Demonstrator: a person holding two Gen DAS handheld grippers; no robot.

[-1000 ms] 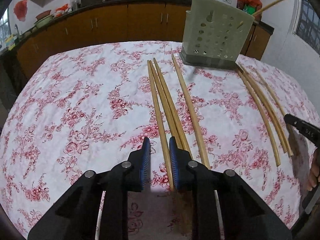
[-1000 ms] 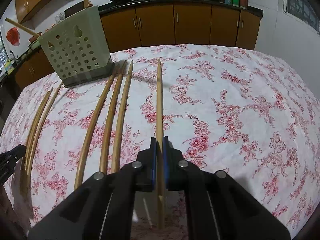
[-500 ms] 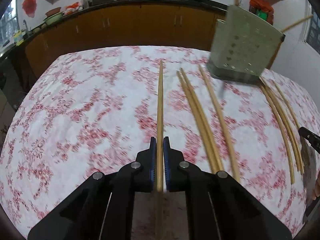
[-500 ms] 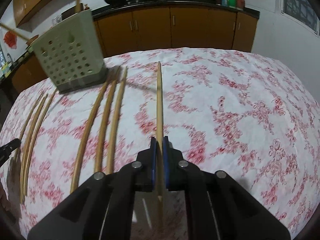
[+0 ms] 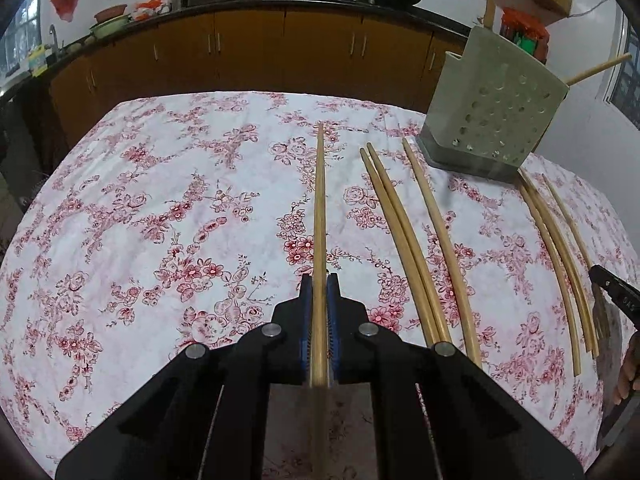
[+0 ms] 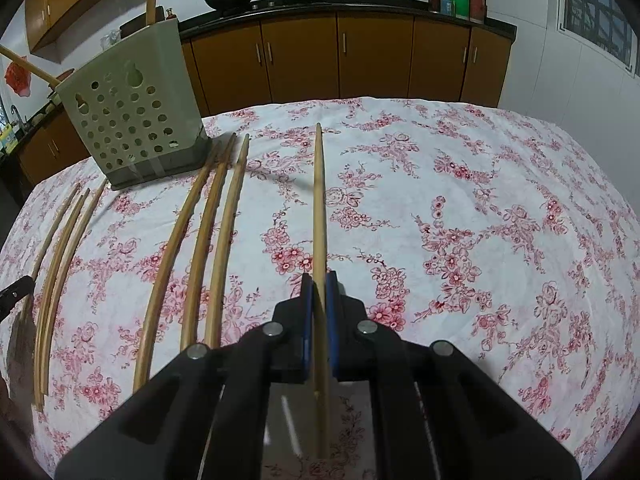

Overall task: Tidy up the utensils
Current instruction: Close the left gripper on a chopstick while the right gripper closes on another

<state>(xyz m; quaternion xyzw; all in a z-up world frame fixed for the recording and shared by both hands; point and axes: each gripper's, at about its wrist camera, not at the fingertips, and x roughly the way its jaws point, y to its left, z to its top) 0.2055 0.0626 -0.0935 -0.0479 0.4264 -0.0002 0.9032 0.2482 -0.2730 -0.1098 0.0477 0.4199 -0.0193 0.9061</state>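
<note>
Two tools (image 5: 319, 286) (image 6: 319, 285) gripping chopsticks (image 5: 320, 216) (image 6: 319, 208), open tablecloth (image 6: 480, 220) right

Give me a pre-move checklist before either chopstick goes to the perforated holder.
1. Left gripper shut on its chopstick: ok, pads press both sides.
2. Right gripper shut on its chopstick: ok.
3. Held sticks in line with the fingers: ok in both wrist views.
4. Holder upright on the floral tablecloth: ok, though two sticks already poke out of its top.
5. Room left inside the holder: cannot tell, its opening is not visible.
6. Loose chopsticks lying clear of both grippers: ok, two groups lie on the cloth near the holder.
</note>
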